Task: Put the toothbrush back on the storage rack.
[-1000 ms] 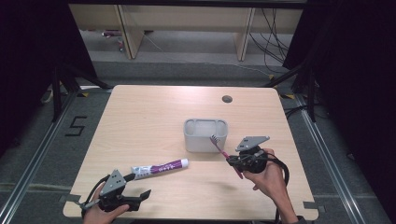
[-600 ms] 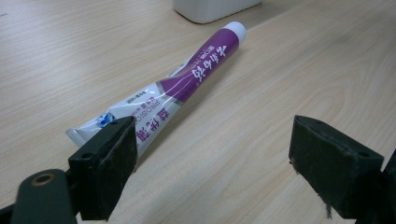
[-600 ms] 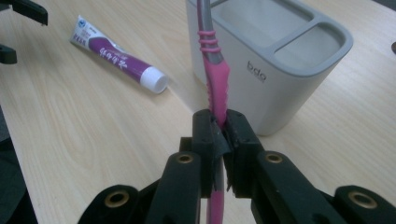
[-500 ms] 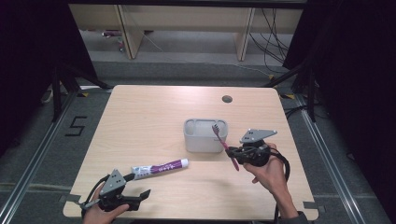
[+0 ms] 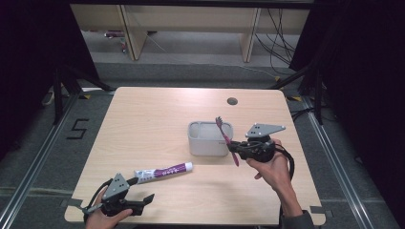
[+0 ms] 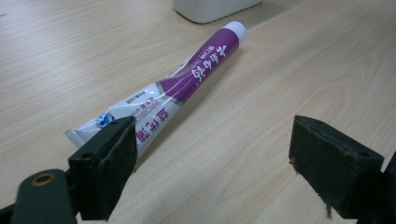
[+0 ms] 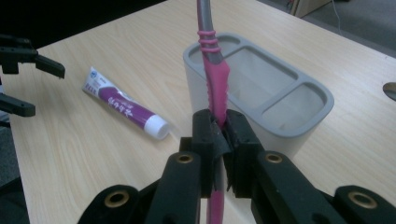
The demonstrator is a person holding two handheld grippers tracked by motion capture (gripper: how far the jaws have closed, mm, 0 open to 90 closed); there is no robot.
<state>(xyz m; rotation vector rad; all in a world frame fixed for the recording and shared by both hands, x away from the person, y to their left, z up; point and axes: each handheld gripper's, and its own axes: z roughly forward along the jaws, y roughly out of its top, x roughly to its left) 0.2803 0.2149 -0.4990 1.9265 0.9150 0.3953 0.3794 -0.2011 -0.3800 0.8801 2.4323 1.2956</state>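
A pink and grey toothbrush (image 5: 226, 140) is clamped in my right gripper (image 5: 239, 149), brush head up, tilted over the right end of the grey holder (image 5: 209, 139). In the right gripper view the jaws pinch the toothbrush (image 7: 216, 88) at its handle, with the holder (image 7: 280, 122) and its compartments just behind. A white and purple toothpaste tube (image 5: 163, 171) lies flat on the table in front of the holder. My left gripper (image 5: 143, 199) rests open near the front left edge. In the left gripper view the tube (image 6: 173, 89) lies just past the left jaw.
The wooden table (image 5: 153, 119) has a round cable hole (image 5: 232, 101) at the back right. Shelving and cables stand on the floor behind the table. A floor mark "5" (image 5: 78, 129) lies to the left.
My right gripper has lifted the toothbrush and carried it toward the holder, so the brush head now stands over the holder's rim. The left gripper and the tube have stayed put.
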